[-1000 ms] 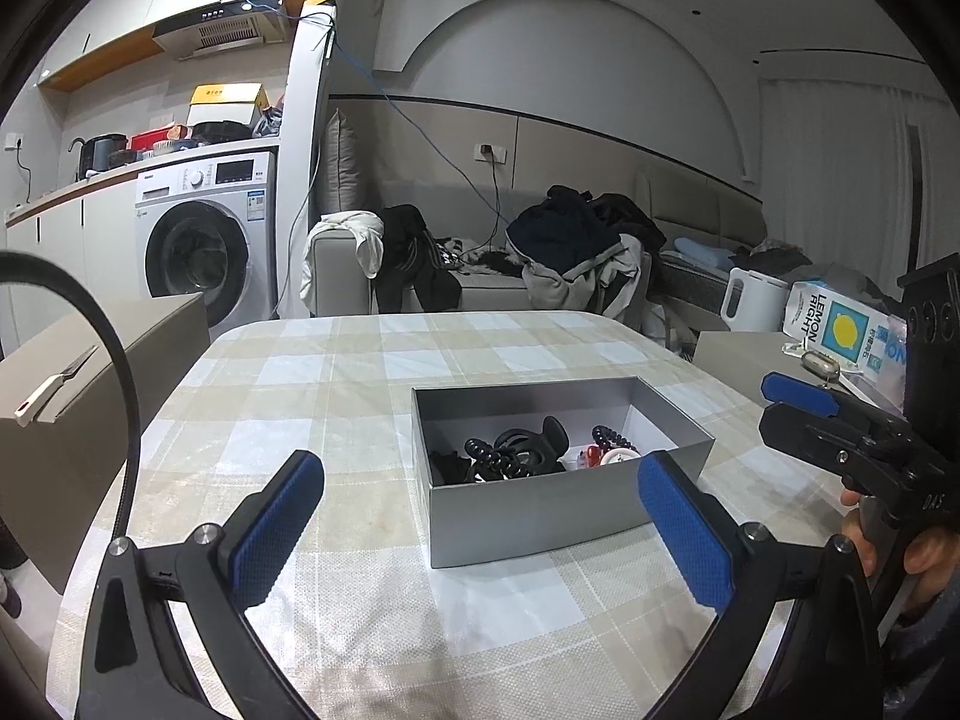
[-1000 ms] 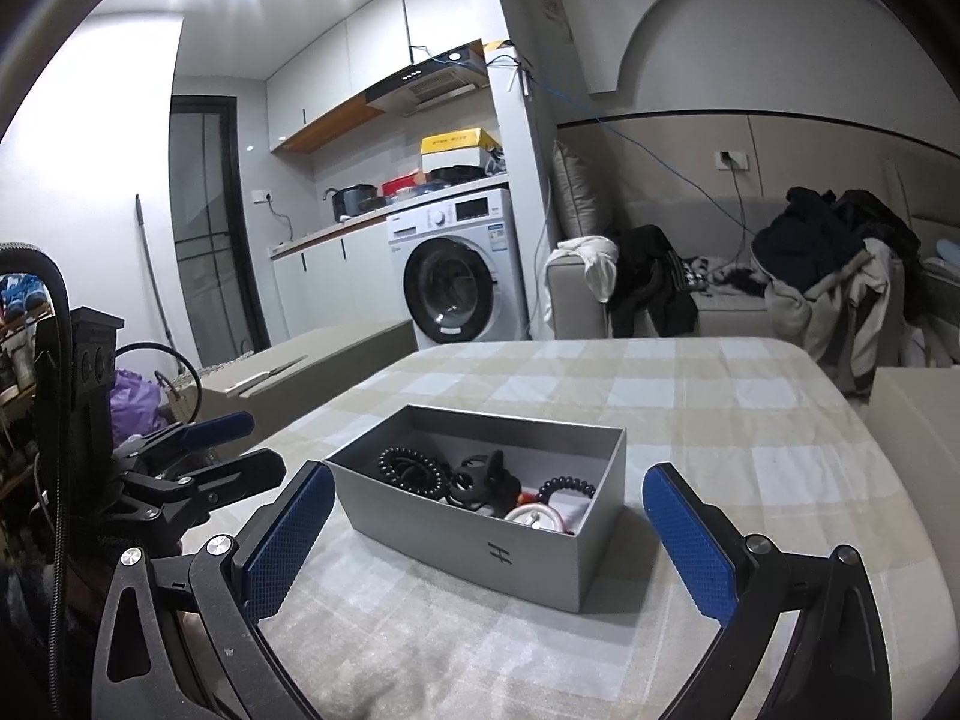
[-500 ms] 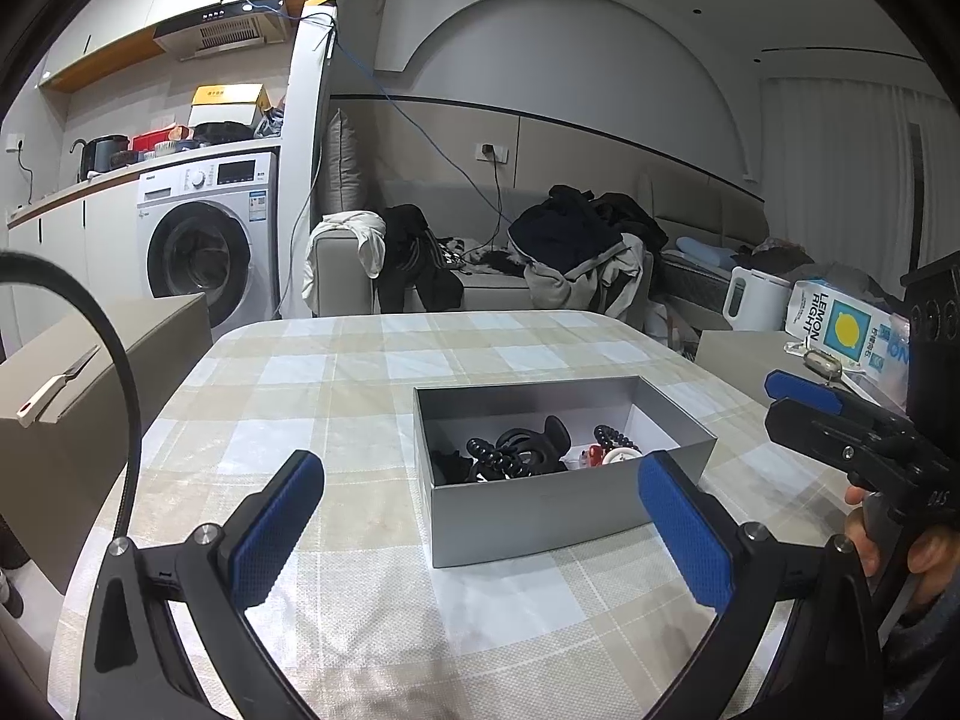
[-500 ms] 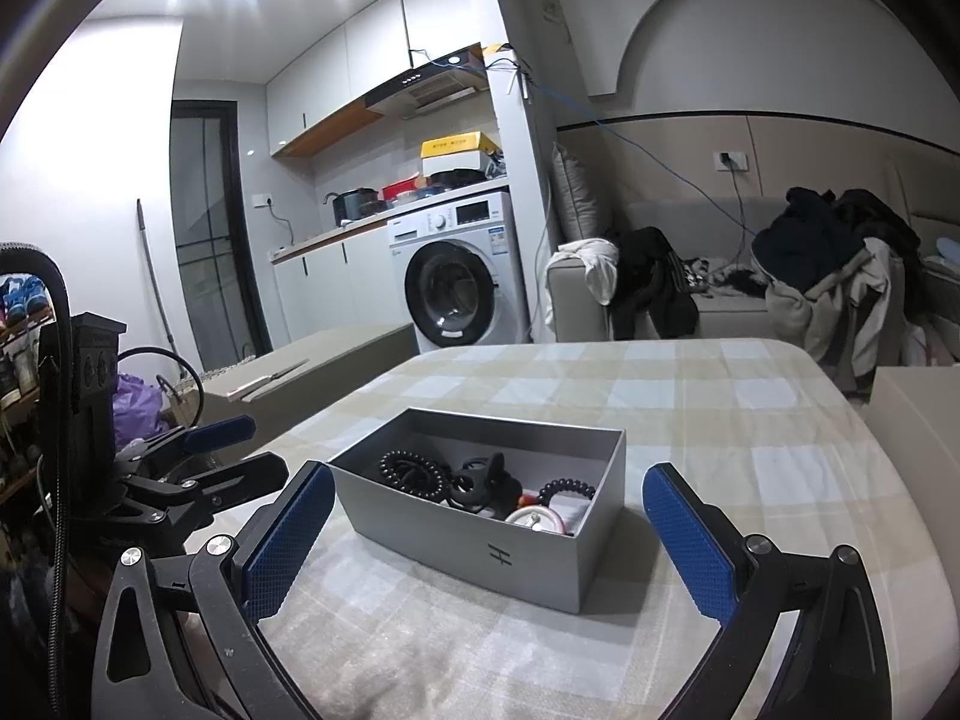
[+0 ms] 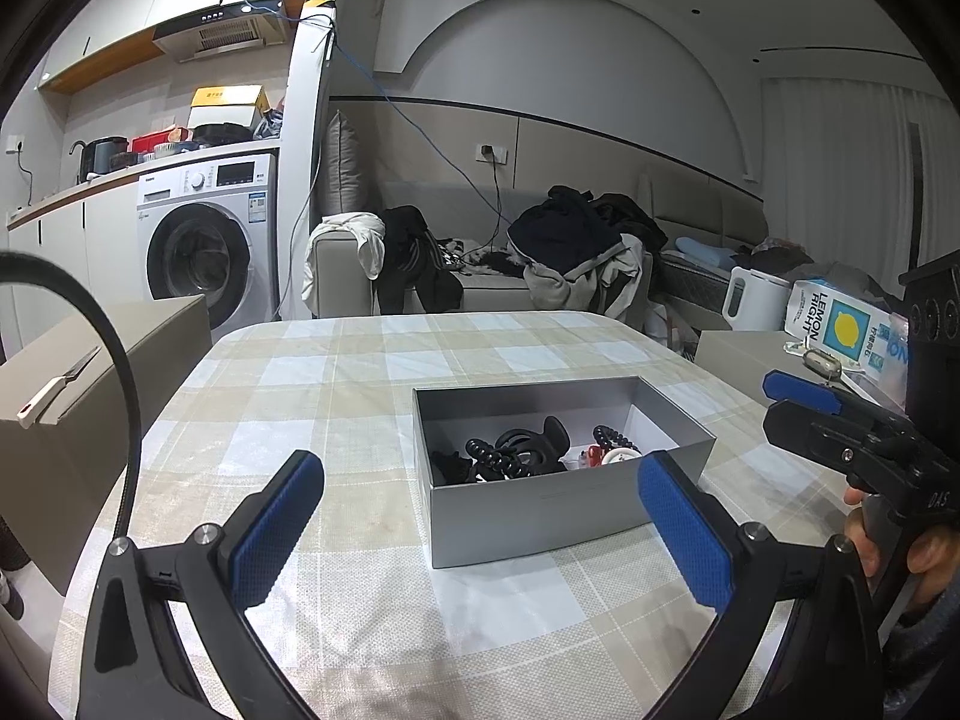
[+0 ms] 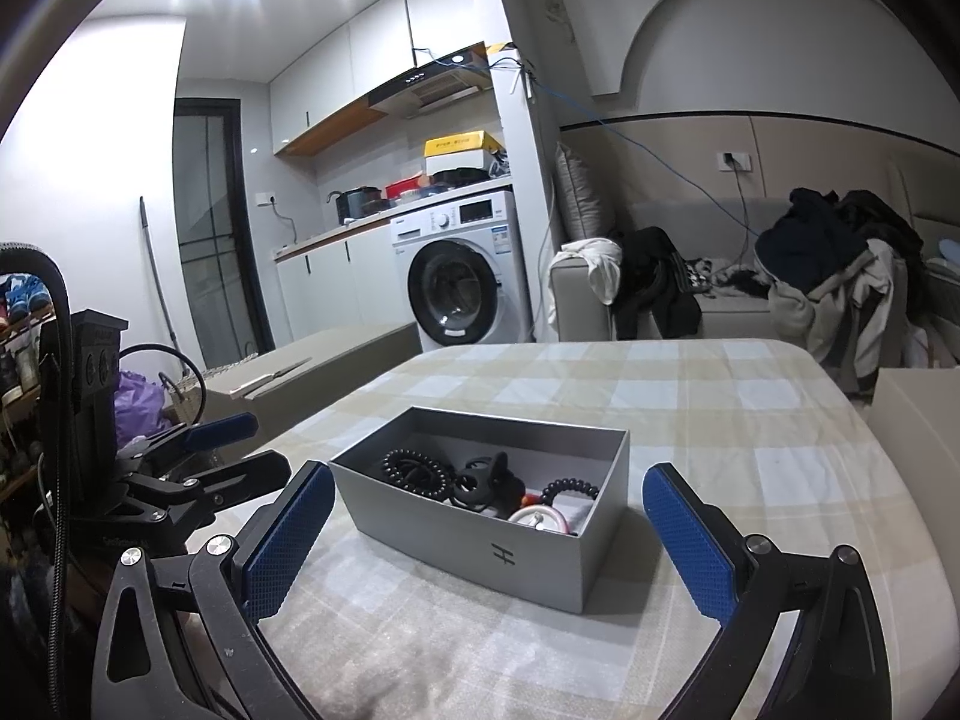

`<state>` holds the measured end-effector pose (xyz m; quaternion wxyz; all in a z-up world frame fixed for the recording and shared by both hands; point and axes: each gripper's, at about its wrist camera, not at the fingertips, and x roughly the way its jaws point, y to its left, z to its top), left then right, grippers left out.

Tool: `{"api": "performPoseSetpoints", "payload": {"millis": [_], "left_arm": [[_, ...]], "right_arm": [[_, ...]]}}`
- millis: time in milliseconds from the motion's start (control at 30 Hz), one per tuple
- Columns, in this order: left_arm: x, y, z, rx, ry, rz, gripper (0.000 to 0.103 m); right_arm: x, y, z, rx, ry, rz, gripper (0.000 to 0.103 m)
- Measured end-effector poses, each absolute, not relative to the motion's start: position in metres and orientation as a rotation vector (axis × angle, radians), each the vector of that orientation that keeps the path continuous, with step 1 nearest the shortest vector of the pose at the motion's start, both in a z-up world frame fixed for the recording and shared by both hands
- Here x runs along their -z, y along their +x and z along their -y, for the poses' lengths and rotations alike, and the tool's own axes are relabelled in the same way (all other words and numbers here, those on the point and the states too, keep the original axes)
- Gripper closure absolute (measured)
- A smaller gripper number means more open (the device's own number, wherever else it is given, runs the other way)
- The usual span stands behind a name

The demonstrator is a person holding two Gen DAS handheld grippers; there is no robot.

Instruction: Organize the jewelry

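Note:
A grey open box [image 5: 540,510] [image 6: 480,546] stands on the checked tablecloth. Inside lie black spiral hair ties [image 5: 501,462] [image 6: 414,471], a black claw clip [image 5: 543,441] [image 6: 486,477], a red piece [image 5: 594,453] and a pink-white ring [image 6: 543,519]. My left gripper [image 5: 480,528] is open and empty, just in front of the box; it also shows in the right wrist view [image 6: 228,450]. My right gripper [image 6: 489,540] is open and empty, facing the box's corner; it also shows in the left wrist view [image 5: 804,402].
The table [image 5: 336,396] carries only the box. A cardboard box [image 5: 66,384] stands at its left, a white box [image 6: 918,420] at its right. A sofa with clothes [image 5: 540,264] and a washing machine [image 5: 204,252] stand behind.
Both grippers have drifted slightly; the box sits marginally lower in the right wrist view. Nothing was picked up or released.

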<state>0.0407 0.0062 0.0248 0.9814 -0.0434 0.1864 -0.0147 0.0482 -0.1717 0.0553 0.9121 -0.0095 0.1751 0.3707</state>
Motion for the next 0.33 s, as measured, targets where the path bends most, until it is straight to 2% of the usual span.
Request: {"api": "performPoseSetpoints", "payload": {"millis": [333], "left_arm": [[-0.0246, 0.0413, -0.0063, 0.031, -0.088, -0.373, 0.001]], "right_arm": [[-0.0551, 0.0481, 0.1717, -0.764, -0.018, -0.361, 0.000]]}}
